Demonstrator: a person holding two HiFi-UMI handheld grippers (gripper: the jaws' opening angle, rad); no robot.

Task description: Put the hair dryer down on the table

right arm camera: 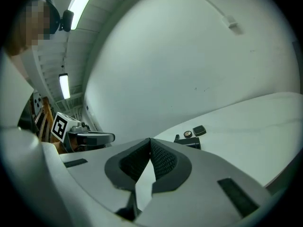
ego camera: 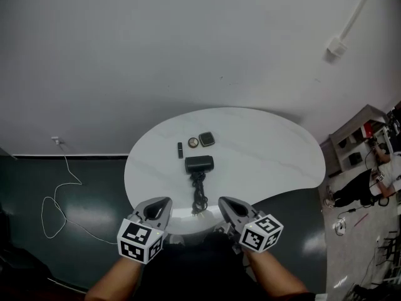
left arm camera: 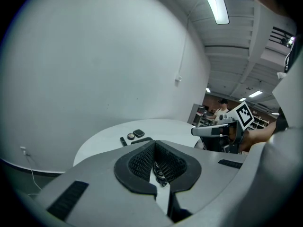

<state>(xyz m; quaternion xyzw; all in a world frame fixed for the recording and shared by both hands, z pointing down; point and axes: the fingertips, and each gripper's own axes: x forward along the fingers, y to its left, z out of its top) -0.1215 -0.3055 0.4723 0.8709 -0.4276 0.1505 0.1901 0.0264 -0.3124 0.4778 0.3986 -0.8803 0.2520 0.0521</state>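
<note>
Already down: hair dryer [ego camera: 198, 164] lies mid-worktop [ego camera: 263, 149], straight ahead of both tongs & apart from them. Handle + cord [ego camera: 198, 196] run back toward the person, ending btwn left tongs [ego camera: 167, 200] and right tongs [ego camera: 221, 200]. Both clenched on nothing. Neither hand clearly nearer; task looks done.

No writing, label, brand or number is legible on anything here.
</note>
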